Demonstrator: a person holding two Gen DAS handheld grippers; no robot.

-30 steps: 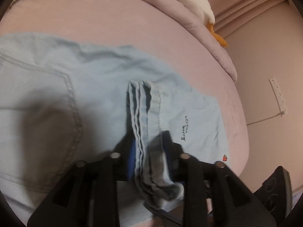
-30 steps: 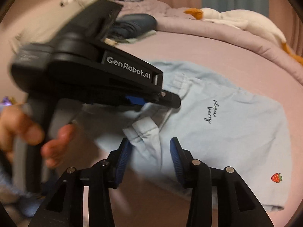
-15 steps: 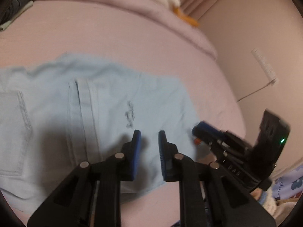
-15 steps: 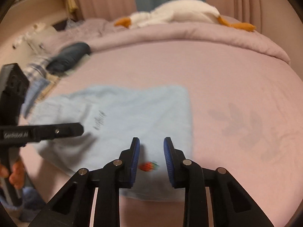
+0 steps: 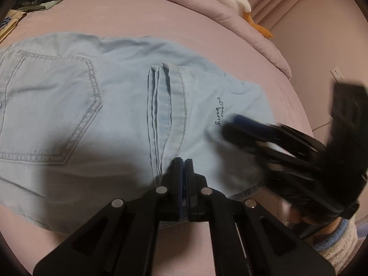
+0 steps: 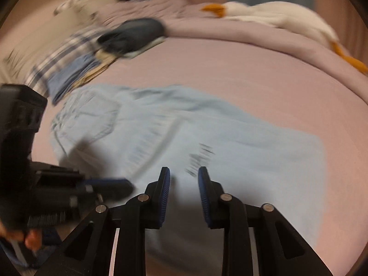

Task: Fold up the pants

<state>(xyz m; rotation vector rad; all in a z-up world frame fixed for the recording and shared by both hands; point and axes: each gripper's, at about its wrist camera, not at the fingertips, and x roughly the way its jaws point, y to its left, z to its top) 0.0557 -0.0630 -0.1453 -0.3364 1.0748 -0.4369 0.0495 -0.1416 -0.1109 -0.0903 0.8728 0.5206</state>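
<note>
Light blue pants (image 5: 115, 119) lie folded on the pink bed (image 5: 161, 27), back pocket (image 5: 50, 108) at the left and the leg hems (image 5: 165, 92) laid across the middle. My left gripper (image 5: 183, 163) is shut, pads together, just over the pants' near edge; no cloth shows between them. My right gripper (image 5: 232, 126) comes in blurred from the right beside the small writing (image 5: 220, 110). In the right wrist view my right gripper (image 6: 184, 177) stands open low over the pants (image 6: 230, 142), with the left gripper (image 6: 110, 186) at its left.
A pile of folded clothes (image 6: 128, 34) sits at the bed's far left corner. A white goose toy (image 6: 276, 16) lies on the rolled lilac quilt (image 6: 230, 32) at the back. A hand (image 6: 30, 239) holds the left tool. The bed's near edge runs just under both grippers.
The left gripper held the hems a second ago, let them go, and has now shut empty. The right gripper swung left over the pants and is moving fast.
</note>
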